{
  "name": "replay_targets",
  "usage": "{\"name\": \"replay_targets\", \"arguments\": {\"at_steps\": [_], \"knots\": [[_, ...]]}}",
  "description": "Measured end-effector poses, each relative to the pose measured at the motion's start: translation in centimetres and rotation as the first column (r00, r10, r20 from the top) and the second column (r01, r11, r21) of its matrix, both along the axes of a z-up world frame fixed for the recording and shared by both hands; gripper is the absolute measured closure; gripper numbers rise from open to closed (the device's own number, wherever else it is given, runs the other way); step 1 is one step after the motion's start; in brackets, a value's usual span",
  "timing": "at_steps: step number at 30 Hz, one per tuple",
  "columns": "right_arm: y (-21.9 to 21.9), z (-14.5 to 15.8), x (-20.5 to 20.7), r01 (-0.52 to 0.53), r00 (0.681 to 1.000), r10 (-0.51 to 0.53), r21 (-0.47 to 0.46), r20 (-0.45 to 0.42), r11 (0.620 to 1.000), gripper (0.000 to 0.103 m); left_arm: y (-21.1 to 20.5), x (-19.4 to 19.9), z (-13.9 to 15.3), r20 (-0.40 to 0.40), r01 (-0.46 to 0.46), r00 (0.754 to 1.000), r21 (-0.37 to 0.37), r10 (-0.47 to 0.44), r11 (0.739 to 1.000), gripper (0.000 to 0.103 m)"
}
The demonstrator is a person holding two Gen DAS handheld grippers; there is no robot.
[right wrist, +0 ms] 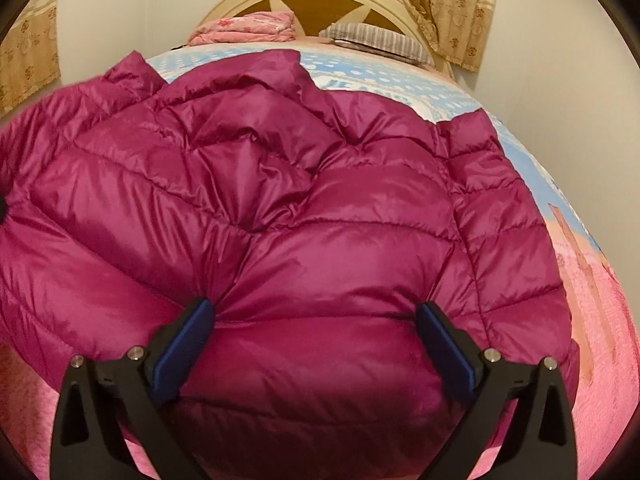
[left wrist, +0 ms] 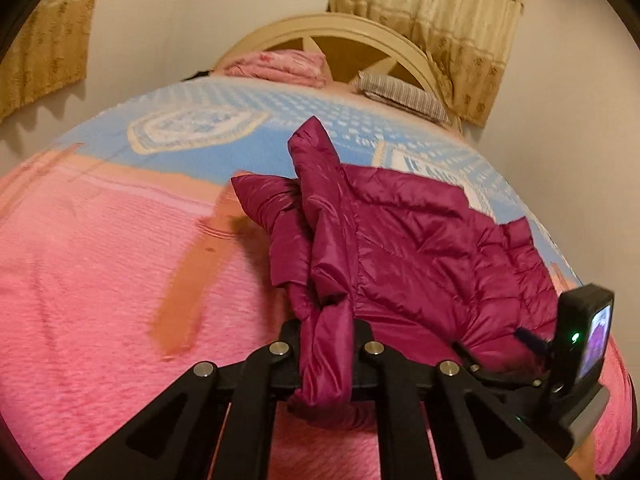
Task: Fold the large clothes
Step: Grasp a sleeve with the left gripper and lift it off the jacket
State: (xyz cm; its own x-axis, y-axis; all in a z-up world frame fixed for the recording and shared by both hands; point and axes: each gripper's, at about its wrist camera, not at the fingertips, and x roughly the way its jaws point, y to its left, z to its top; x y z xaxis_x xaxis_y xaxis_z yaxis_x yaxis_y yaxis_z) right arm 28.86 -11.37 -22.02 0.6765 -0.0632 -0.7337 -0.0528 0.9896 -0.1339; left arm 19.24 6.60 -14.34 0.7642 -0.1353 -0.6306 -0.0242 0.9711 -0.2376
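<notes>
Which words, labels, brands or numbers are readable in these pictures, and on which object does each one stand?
None can be read.
Bedspread: white letter-like marks beside the magenta jacket, partly covered and too blurred to read.
Small screen on the other tool: only a blurred picture, no text.

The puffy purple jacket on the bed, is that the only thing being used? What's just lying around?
For the job:
- jacket
- left gripper, shut on its sleeve
- right gripper, open over it

Just lying about:
- folded pink blanket
- striped pillow
- curtains
</notes>
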Motion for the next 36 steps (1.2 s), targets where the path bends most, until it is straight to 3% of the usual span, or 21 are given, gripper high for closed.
{"name": "replay_targets", "arguments": {"at_steps": [7, 9, 12, 15, 21, 27, 31, 36], "knots": [[6.1, 0.2, -1.4, -0.142, 0.99, 0.142, -0.008, 0.008, 0.99, 0.0, 3.1, -2.8, 3.2, 0.06, -0.072, 0.996, 0.051, 0.069, 0.996, 0.097], [6.2, 0.9, -1.6, -0.182, 0.983, 0.182, 0.031, 0.0, 0.983, 0.0, 2.8, -2.5, 4.2, 0.079, -0.061, 0.995, 0.065, 0.056, 0.996, 0.097], [4.3, 2.8, -2.5, -0.212, 0.977, 0.211, 0.084, 0.016, 0.974, 0.003, 1.0, -2.3, 5.8, 0.123, -0.035, 0.992, 0.125, 0.02, 0.992, 0.097], [0.7, 5.1, -3.9, -0.182, 0.982, 0.175, 0.093, 0.075, 0.979, 0.003, -1.8, -1.5, 7.1, 0.166, 0.004, 0.986, 0.185, -0.035, 0.983, 0.097], [-8.8, 6.4, -5.4, 0.006, 0.993, -0.019, 0.113, 0.114, 0.994, 0.002, -9.3, -1.0, 8.5, 0.222, 0.138, 0.953, 0.284, -0.204, 0.949, 0.097], [-16.0, 5.6, -5.8, 0.17, 0.979, -0.188, 0.192, 0.075, 0.967, 0.002, -18.4, 0.1, 6.0, 0.164, 0.284, 0.913, 0.402, -0.373, 0.871, 0.097], [-17.5, 5.0, -6.9, 0.212, 0.972, -0.227, 0.192, 0.06, 0.958, 0.002, -23.6, 0.5, 2.3, 0.099, 0.357, 0.88, 0.508, -0.465, 0.784, 0.097], [-21.0, 4.2, -7.4, 0.274, 0.957, -0.288, 0.203, 0.042, 0.94, 0.002, -27.5, 0.7, -2.4, 0.001, 0.433, 0.846, 0.582, -0.534, 0.688, 0.097]]}}
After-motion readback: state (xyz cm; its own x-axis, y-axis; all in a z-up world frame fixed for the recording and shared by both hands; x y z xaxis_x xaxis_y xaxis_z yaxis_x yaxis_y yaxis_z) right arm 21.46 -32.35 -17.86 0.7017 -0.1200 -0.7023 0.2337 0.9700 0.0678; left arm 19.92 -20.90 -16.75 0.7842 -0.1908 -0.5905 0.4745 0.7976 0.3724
